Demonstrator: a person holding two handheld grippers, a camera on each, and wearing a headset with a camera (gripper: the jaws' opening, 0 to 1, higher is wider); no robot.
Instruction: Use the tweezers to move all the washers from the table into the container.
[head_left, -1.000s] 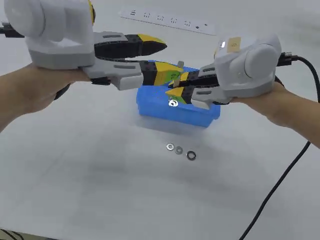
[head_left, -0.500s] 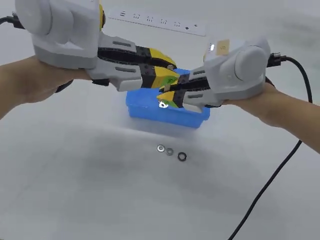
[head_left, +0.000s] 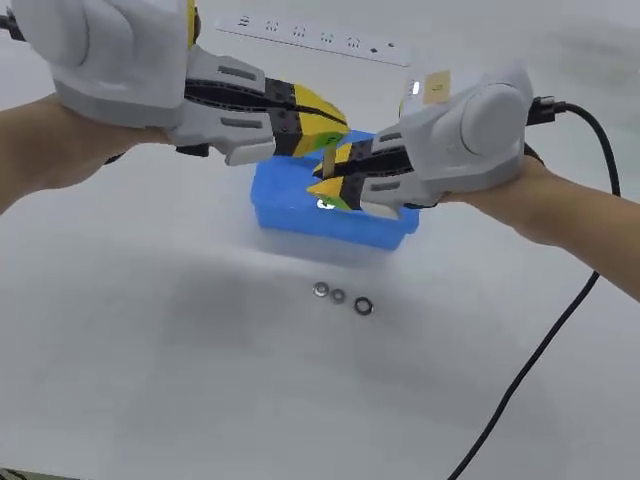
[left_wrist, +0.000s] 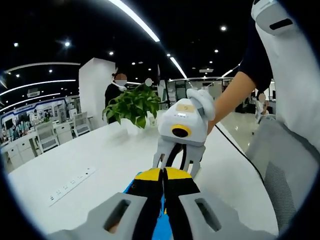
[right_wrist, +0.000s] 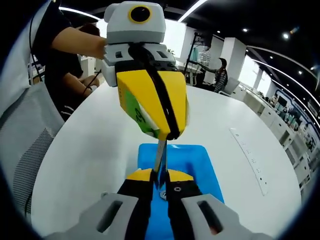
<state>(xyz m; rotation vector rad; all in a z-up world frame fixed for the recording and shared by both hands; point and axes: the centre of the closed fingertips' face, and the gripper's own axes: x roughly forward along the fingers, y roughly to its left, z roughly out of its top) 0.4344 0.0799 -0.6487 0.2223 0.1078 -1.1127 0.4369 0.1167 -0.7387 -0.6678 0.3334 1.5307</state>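
Left hand-held gripper (head_left: 338, 119) is clamping the tweezers (head_left: 327, 160) by the top and right hand-held gripper (head_left: 319, 190) is squeezing them lower down, both narrow, apparently to hold a washer (head_left: 326, 204) pinched over the container (head_left: 300, 222), while three washers (head_left: 338, 296) are lying nearer on the tabletop (head_left: 150, 340).

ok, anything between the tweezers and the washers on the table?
Nothing visible. The tweezers hang above the blue container, pinched by the left claw and the right claw. The three washers lie on bare table in front of the container's near wall, with nothing over or around them.
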